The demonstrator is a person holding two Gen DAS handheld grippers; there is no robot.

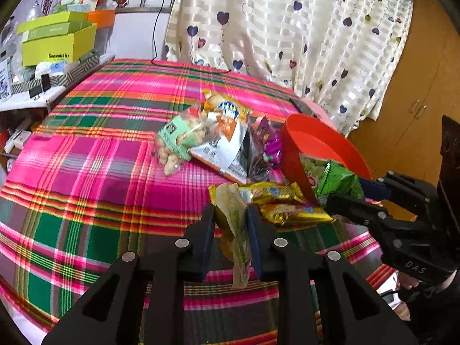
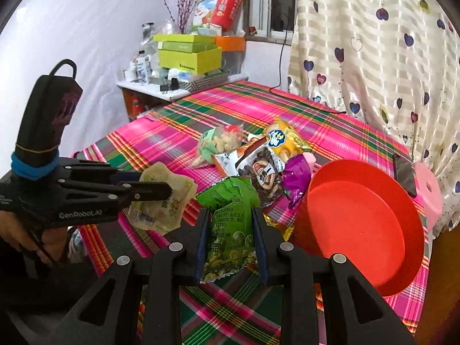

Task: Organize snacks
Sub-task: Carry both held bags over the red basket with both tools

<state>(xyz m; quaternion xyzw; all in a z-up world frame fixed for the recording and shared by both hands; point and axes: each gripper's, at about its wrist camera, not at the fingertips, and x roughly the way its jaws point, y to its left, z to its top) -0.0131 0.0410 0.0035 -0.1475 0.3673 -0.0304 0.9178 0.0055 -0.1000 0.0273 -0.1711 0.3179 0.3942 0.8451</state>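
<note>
Left wrist view: the left gripper [image 1: 230,215] pinches a pale yellow-green snack packet [image 1: 234,224] between its blue pads, lifted clear of the plaid-covered surface [image 1: 95,166]. Two gold-wrapped bars [image 1: 276,201] lie just beyond its fingertips, and a loose pile of snack bags [image 1: 207,135] sits farther back, beside a red bowl [image 1: 319,143] tipped on its side. At the right edge, the right gripper [image 1: 345,192] holds a green pea-snack bag [image 1: 333,184] near the bowl's mouth.

Right wrist view: the right gripper [image 2: 230,215] is clamped on the green pea-snack bag [image 2: 230,230], which hangs upright between the pads, just left of the red bowl [image 2: 359,224]. The left gripper [image 2: 161,187], in a person's hand [image 2: 43,235], carries the pale packet [image 2: 161,201] to the left.

The step in hand appears to be dropping both packets into the bowl. Done well, each gripper would travel over the rim before its pads part, one at a time so the two do not collide. The tilted bowl could roll or spill, so a low, gentle release toward its deep side looks safest.
</note>
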